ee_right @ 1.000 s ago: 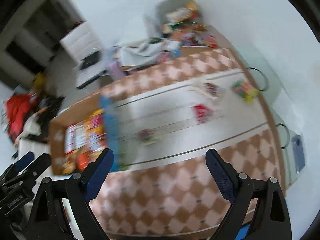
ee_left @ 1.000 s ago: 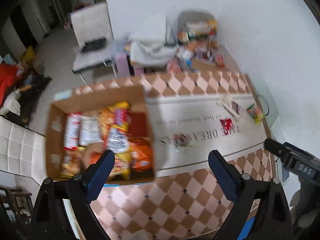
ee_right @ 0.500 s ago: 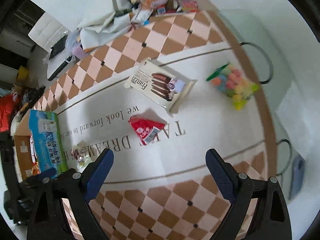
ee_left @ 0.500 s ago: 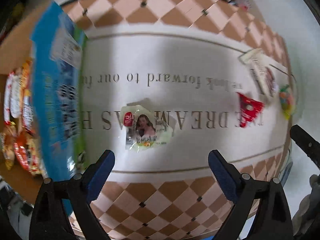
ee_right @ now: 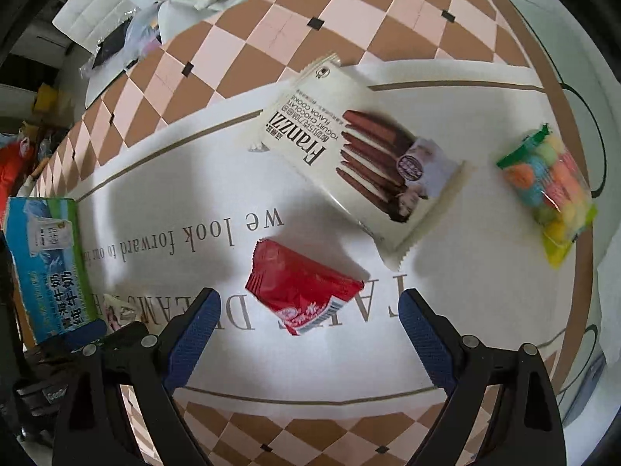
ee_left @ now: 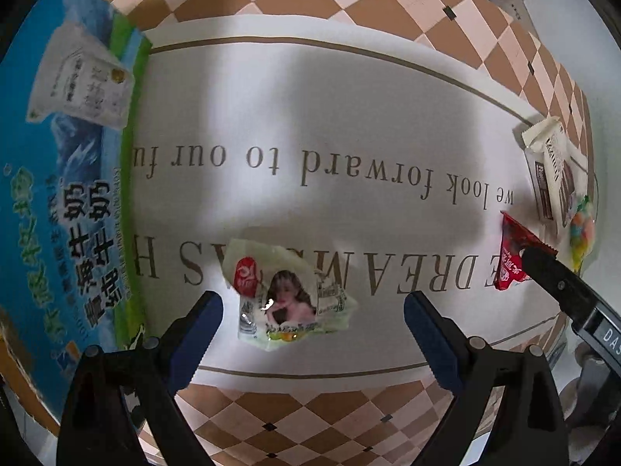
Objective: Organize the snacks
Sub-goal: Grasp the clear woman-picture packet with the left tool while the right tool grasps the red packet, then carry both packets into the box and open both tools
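Observation:
My left gripper [ee_left: 310,334] is open just above a pale green snack packet [ee_left: 289,305] with a woman's picture, which lies between its blue pads on the white tablecloth. My right gripper [ee_right: 304,328] is open over a red snack packet [ee_right: 300,291], also between its pads. That red packet [ee_left: 512,262] and part of the right gripper show at the right edge of the left wrist view. A white Franzzi cookie pack [ee_right: 361,159] and a bag of coloured candies [ee_right: 551,190] lie beyond the red packet.
A blue and green milk carton box [ee_left: 66,194] stands at the table's left, also in the right wrist view [ee_right: 46,264]. The checkered tablecloth border [ee_right: 271,27] runs around. Clutter and a chair [ee_right: 89,7] lie behind the table.
Both grippers have dropped from a high view of the table and the cardboard snack box down close to the tablecloth; each now straddles a packet. Both stay open.

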A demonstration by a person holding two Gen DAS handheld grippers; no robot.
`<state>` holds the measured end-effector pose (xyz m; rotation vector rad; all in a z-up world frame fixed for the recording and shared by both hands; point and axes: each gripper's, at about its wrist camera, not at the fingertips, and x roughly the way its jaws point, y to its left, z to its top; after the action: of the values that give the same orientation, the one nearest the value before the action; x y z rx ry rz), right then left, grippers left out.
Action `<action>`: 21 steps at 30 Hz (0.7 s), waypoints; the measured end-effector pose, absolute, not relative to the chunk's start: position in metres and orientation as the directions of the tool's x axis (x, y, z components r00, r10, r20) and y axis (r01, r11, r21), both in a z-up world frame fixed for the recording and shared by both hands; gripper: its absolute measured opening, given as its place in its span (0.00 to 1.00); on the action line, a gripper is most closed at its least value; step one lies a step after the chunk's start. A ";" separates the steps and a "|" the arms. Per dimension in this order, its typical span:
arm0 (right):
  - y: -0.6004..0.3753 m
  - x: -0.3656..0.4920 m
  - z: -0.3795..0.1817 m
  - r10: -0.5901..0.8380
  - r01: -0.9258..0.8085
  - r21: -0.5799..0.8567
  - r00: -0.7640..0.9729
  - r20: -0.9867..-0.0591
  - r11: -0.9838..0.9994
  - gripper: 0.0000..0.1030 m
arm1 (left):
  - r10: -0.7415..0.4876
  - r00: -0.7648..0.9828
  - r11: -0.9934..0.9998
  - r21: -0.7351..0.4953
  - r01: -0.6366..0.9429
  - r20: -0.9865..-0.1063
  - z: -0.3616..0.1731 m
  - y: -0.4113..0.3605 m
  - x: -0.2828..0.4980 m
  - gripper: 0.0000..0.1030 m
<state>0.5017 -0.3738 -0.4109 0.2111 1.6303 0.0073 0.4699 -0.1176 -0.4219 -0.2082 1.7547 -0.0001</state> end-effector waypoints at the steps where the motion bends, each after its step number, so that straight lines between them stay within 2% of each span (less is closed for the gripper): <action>1: -0.373 0.503 -0.413 0.141 0.132 0.132 -0.061 -0.988 0.982 0.92 | -0.138 -0.180 0.985 -0.115 -0.130 -0.974 -0.423 -0.121 0.470 0.91; 2: -0.373 0.504 -0.416 0.139 0.130 0.129 -0.067 -0.988 0.983 0.92 | -0.134 -0.183 0.986 -0.112 -0.123 -0.974 -0.425 -0.124 0.471 0.88; 5: -0.370 0.504 -0.421 0.127 0.117 0.116 -0.086 -0.988 0.986 0.88 | -0.104 -0.189 0.991 -0.085 -0.103 -0.977 -0.431 -0.131 0.473 0.72; 6: -0.368 0.505 -0.424 0.124 0.114 0.113 -0.094 -0.988 0.987 0.88 | -0.099 -0.191 0.992 -0.082 -0.095 -0.977 -0.433 -0.133 0.473 0.63; 8: -0.366 0.505 -0.429 0.124 0.112 0.111 -0.108 -0.986 0.987 0.84 | -0.095 -0.205 0.993 -0.079 -0.084 -0.974 -0.438 -0.139 0.472 0.55; 9: -0.365 0.505 -0.431 0.124 0.113 0.111 -0.116 -0.986 0.987 0.82 | -0.095 -0.202 0.993 -0.080 -0.084 -0.975 -0.440 -0.141 0.471 0.54; 11: -0.363 0.506 -0.436 0.126 0.112 0.112 -0.126 -0.984 0.987 0.69 | -0.090 -0.188 0.994 -0.077 -0.074 -0.978 -0.440 -0.143 0.473 0.54; 12: -0.360 0.507 -0.436 0.116 0.103 0.105 -0.117 -0.986 0.989 0.69 | -0.085 -0.182 0.995 -0.073 -0.068 -0.980 -0.440 -0.144 0.474 0.54; 15: -0.358 0.509 -0.435 0.103 0.089 0.095 -0.091 -0.991 0.992 0.57 | -0.080 -0.169 0.995 -0.069 -0.070 -0.982 -0.437 -0.140 0.469 0.54; 21: -0.357 0.503 -0.430 0.093 0.082 0.087 -0.077 -0.993 0.993 0.54 | -0.089 -0.154 0.995 -0.080 -0.062 -0.984 -0.427 -0.145 0.459 0.54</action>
<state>0.5031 -0.3573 -0.4304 0.1341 1.6494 0.0099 0.4585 -0.1447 -0.4266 -0.1128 1.7269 -0.0240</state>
